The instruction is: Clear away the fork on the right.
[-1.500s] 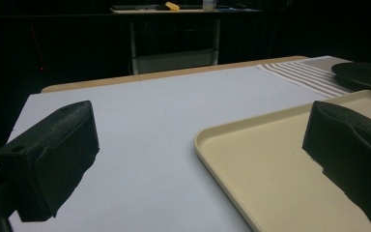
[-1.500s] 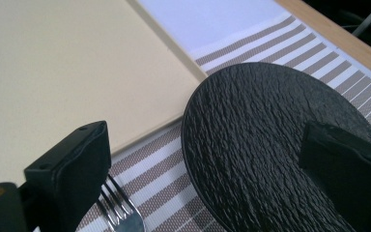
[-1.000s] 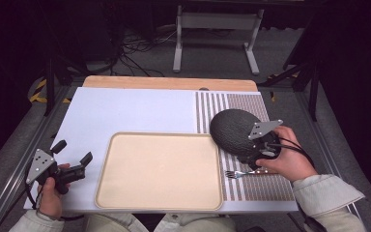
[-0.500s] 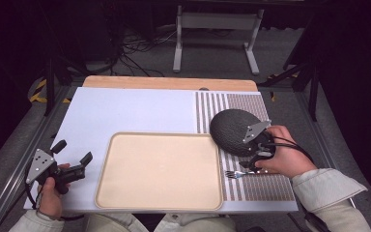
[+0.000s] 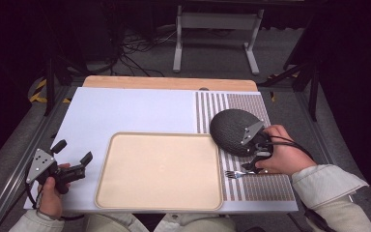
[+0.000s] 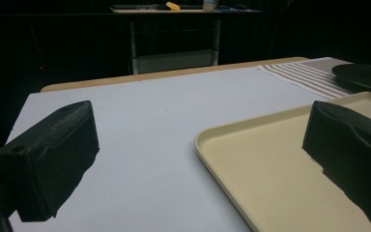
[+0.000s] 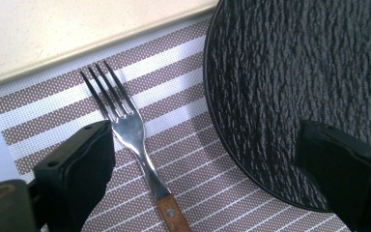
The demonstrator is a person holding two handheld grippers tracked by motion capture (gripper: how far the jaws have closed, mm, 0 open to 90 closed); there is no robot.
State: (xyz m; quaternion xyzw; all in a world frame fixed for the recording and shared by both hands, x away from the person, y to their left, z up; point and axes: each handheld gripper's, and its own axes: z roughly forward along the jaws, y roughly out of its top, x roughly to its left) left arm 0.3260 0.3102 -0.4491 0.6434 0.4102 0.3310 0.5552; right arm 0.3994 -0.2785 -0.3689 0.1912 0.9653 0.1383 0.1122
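A steel fork (image 7: 134, 131) with a wooden handle lies on the striped placemat (image 7: 53, 104), tines toward the tray. My right gripper (image 7: 205, 162) hangs open just above it. Its left jaw sits close beside the fork's neck and its right jaw is over the rim of the dark textured plate (image 7: 294, 82). From above, the right gripper (image 5: 255, 158) sits at the plate's (image 5: 229, 126) near edge, with the fork (image 5: 234, 174) just below it. My left gripper (image 5: 75, 152) is open and holds nothing, left of the beige tray (image 5: 159, 169). Its jaws (image 6: 198, 159) frame the tray's corner (image 6: 251, 159).
The white board (image 5: 125, 113) behind the tray is bare. The placemat (image 5: 261, 186) covers the right part of the table. A wooden strip (image 5: 169, 83) runs along the far edge. Beyond the table stand a metal frame (image 5: 217, 21) and floor cables.
My right gripper has shifted a little to the left and lower, over the plate's near edge toward the fork. The left gripper has not moved.
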